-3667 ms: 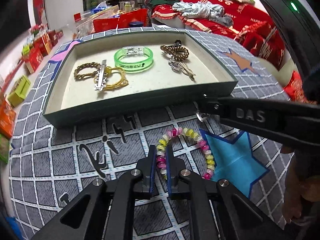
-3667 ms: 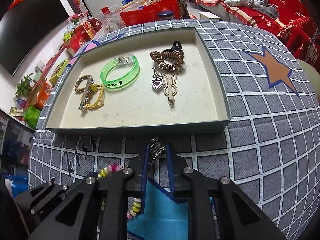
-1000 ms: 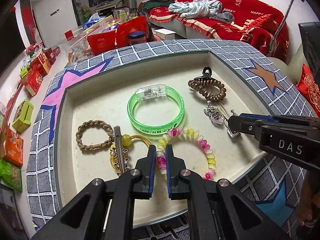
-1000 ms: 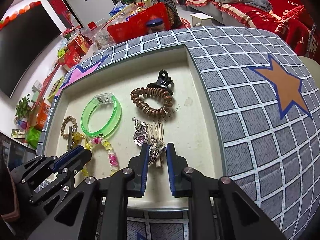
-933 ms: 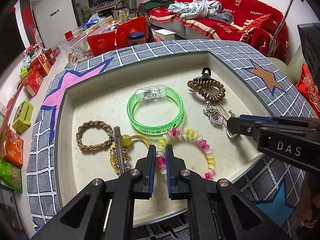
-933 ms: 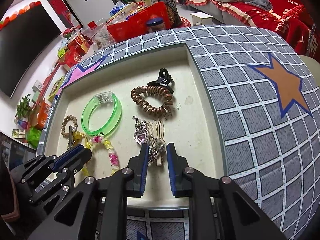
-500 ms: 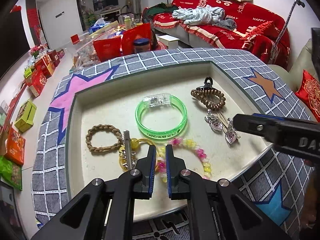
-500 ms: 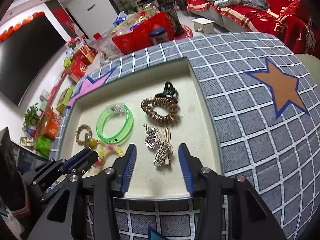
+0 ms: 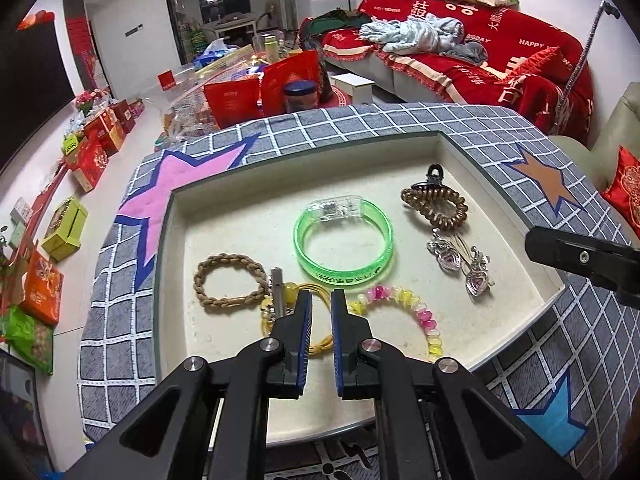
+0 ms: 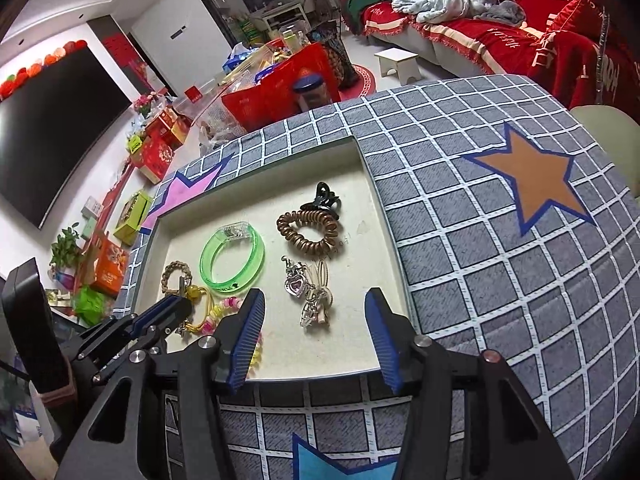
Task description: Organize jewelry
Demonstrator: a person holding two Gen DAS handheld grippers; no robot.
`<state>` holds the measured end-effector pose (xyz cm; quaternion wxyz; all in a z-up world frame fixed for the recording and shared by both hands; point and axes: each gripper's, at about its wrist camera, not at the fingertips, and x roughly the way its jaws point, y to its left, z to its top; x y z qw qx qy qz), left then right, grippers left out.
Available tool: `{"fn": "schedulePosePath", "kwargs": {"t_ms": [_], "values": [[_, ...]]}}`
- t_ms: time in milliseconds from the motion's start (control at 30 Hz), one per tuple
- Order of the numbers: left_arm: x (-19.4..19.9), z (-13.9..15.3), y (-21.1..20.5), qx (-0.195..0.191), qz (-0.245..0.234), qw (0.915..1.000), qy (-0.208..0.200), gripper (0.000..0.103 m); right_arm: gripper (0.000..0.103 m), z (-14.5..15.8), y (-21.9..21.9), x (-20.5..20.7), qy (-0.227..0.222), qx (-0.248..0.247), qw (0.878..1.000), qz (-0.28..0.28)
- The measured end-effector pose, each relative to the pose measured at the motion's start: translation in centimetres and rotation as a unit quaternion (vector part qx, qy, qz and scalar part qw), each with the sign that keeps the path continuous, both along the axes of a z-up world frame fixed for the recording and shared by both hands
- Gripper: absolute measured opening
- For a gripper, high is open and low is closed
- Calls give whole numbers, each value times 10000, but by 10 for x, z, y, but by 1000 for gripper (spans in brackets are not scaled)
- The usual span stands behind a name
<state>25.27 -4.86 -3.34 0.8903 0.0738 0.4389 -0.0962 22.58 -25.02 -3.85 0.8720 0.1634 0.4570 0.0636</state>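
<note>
The cream-lined tray (image 9: pixel 224 216) (image 10: pixel 400 280) holds all the jewelry I see. Inside lie a green bangle (image 9: pixel 344 244) (image 10: pixel 232 258), a brown coil hair tie (image 9: pixel 434 206) (image 10: pixel 308 232) with a black claw clip, silver heart pendants (image 9: pixel 460 264) (image 10: pixel 308 296), a braided brown bracelet (image 9: pixel 228 280), a yellow band with a metal clip (image 9: pixel 280 300) and a pink-yellow beaded bracelet (image 9: pixel 400 304) (image 10: pixel 224 312). My left gripper (image 9: pixel 321 304) is open by a narrow gap and empty above the tray's near side. My right gripper (image 10: pixel 314 312) is wide open and empty above the tray's near edge.
The tray sits on a grey checked cloth (image 10: pixel 500 248) with pink, orange and blue stars. Beyond the table are red gift boxes (image 9: pixel 256 96), boxes on the floor at left (image 9: pixel 64 224) and a red-covered sofa (image 9: pixel 480 52).
Both grippers carried their pieces from the cloth into the tray, then let go. The beaded bracelet and a pendant now lie in the tray. Both grippers have lifted and drawn back; the right one opened wide.
</note>
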Motion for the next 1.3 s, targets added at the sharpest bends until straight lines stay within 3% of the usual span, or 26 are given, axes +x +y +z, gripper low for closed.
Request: {"fn": "schedulePosePath", "kwargs": {"t_ms": [300, 333, 367, 400, 467, 733, 767, 800, 867, 1167, 1300], "values": [[0, 2, 3, 174, 59, 9998, -77, 26, 56, -1, 0, 2, 29, 4, 10000, 14], [1, 3, 4, 176, 78, 9998, -73, 40, 56, -1, 0, 3, 33, 3, 10000, 17], [1, 3, 6, 181, 102, 9998, -69, 65, 56, -1, 0, 2, 30, 10, 10000, 16], [1, 4, 8, 215, 203, 9995, -113, 103, 56, -1, -1, 1, 26, 12, 10000, 15], [-5, 11, 10, 330, 321, 9977, -502, 103, 56, 1, -1, 0, 7, 11, 10000, 17], [-7, 11, 11, 440, 241, 9975, -506, 103, 56, 1, 3, 0, 59, -106, 9999, 55], [-8, 10, 12, 450, 250, 9975, -481, 103, 62, 1, 4, -1, 68, -157, 9998, 64], [-9, 9, 13, 461, 266, 9976, -446, 103, 75, 2, 6, -1, 69, -189, 9998, 66], [-11, 8, 14, 481, 292, 9976, -399, 103, 83, 2, 7, -2, 40, -233, 9997, 84], [-24, 6, 22, 542, 312, 9976, -308, 103, 83, 9, 25, -12, -126, -708, 9968, 336], [-33, 9, 24, 549, 312, 9974, -339, 103, 86, 13, 27, -20, -312, -686, 9968, 255]]}}
